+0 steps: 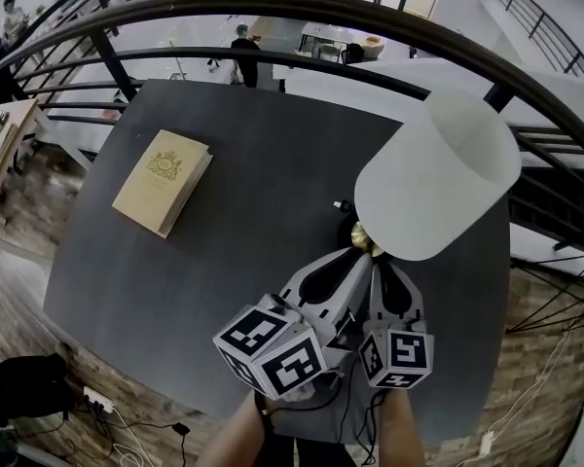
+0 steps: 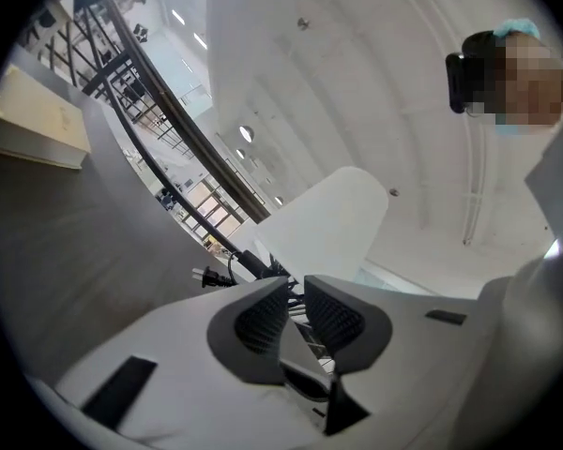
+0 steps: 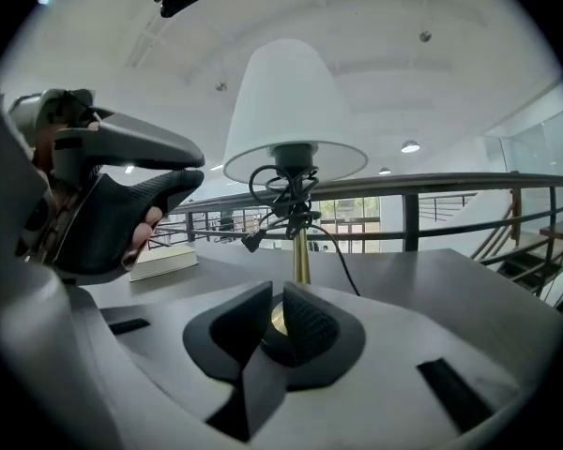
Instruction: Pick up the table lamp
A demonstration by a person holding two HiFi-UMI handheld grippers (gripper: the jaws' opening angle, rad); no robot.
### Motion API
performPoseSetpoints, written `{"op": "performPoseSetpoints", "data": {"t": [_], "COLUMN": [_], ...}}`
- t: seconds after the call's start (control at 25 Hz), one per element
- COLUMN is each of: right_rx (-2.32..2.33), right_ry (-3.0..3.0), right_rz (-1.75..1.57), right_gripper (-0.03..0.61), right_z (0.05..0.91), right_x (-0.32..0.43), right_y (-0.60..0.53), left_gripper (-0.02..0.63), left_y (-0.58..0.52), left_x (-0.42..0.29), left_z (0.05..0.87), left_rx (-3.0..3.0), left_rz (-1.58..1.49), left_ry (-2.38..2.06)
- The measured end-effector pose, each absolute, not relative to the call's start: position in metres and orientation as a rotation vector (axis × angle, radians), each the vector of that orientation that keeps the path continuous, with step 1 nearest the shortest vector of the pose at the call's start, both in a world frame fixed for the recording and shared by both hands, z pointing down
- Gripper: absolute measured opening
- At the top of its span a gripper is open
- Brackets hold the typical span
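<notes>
Well, the table lamp (image 1: pixel 436 173) stands upright on the dark table (image 1: pixel 263 202), toward its right side in the head view, white shade (image 3: pixel 291 111) on top and brass foot (image 3: pixel 276 319) down at the tabletop. Its long axis runs straight up: foot, thin brass stem (image 3: pixel 301 259), then the shade, which narrows toward the ceiling. A black cord (image 3: pixel 280 190) is bundled round the stem just under the shade, and its plug (image 2: pixel 203 275) hangs loose beside it. The right gripper (image 3: pixel 276 298) is low at the foot, its jaws set to a narrow slot with brass showing in it, so I judge it is pinching the foot; whether the lamp is off the table I cannot tell, since the jaws cover the foot's rim. The left gripper (image 2: pixel 296 289) sits just beside it, tilted to look up past the shade; its jaws stand a little apart and I see nothing clamped in them, only the cord bundle beyond. To do the lift well, the low hold wants a helper: the shade puts the bulk high, so a pinch at the foot alone may let the lamp swing. Better to close the left jaws on the stem below the cord, then raise both together, straight up, keeping the axis vertical and the plug clear. Farther off lie a tan book (image 1: pixel 163 181) at the table's left and a curved railing (image 1: pixel 273 8) beyond
</notes>
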State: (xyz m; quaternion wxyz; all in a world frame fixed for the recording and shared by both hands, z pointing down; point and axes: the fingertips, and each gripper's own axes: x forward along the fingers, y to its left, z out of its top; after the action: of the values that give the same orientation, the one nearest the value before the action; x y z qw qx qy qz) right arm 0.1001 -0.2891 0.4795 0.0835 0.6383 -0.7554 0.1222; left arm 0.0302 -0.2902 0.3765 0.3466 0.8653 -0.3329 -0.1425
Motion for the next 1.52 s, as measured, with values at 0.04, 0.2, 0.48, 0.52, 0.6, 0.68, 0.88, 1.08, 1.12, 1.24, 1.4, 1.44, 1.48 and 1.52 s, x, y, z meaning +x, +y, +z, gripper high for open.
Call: {"op": "performPoseSetpoints", "data": {"t": [0.04,0.2,0.48,0.52,0.6,0.68,0.88,1.08,1.12,1.24,1.4,1.44,1.48,1.52], "right_rx": [1.905,1.902,1.908,1.909,1.911,1.913,1.928,1.93,1.929,1.928,1.929,1.929,1.928,1.926], "right_ry": [-2.247,-2.233,-2.229,-2.231,-2.232,-2.233,-2.246,-2.243,-2.241,-2.241,-2.243,-2.244,-2.245,-2.246], "right_rz": [0.366,0.368,0.355,0.357,0.361,0.369,0.388,0.395,0.395,0.403,0.407,0.407,0.407,0.407], "right_gripper": [0.058,0.058,0.058,0.058,0.058,0.058,0.058,0.058,0.058,0.059,0.058,0.058,0.058,0.058], "right_z": [0.482,0.488,0.492,0.492,0.494,0.495,0.494,0.496,0.497,0.499,0.499,0.499,0.5,0.5], "right_x": [0.1,0.097,0.094,0.094,0.095,0.096,0.101,0.102,0.103,0.104,0.105,0.105,0.105,0.105], "right_y": [-0.29,-0.295,-0.302,-0.303,-0.304,-0.305,-0.309,-0.313,-0.314,-0.314,-0.315,-0.316,-0.317,-0.317], "left_gripper": [0.083,0.118,0.149,0.149,0.149,0.149,0.149,0.149,0.149,0.15,0.15,0.15,0.15,0.152], "left_y": [-0.291,-0.295,-0.299,-0.299,-0.3,-0.303,-0.306,-0.304,-0.304,-0.304,-0.304,-0.305,-0.305,-0.305], "left_x": [0.03,0.033,0.039,0.04,0.04,0.039,0.043,0.048,0.05,0.052,0.052,0.052,0.052,0.052], "left_z": [0.376,0.375,0.375,0.375,0.374,0.373,0.37,0.369,0.369,0.369,0.368,0.368,0.368,0.368], "left_rx": [2.246,2.238,2.158,2.147,2.111,2.079,2.007,1.997,1.996,1.955,1.93,1.927,1.928,1.932], "left_rz": [-0.379,-0.402,-0.516,-0.534,-0.574,-0.609,-0.684,-0.714,-0.715,-0.749,-0.78,-0.787,-0.793,-0.797], "left_ry": [-0.853,-0.795,-0.665,-0.642,-0.605,-0.587,-0.516,-0.454,-0.442,-0.414,-0.398,-0.394,-0.392,-0.394]}}
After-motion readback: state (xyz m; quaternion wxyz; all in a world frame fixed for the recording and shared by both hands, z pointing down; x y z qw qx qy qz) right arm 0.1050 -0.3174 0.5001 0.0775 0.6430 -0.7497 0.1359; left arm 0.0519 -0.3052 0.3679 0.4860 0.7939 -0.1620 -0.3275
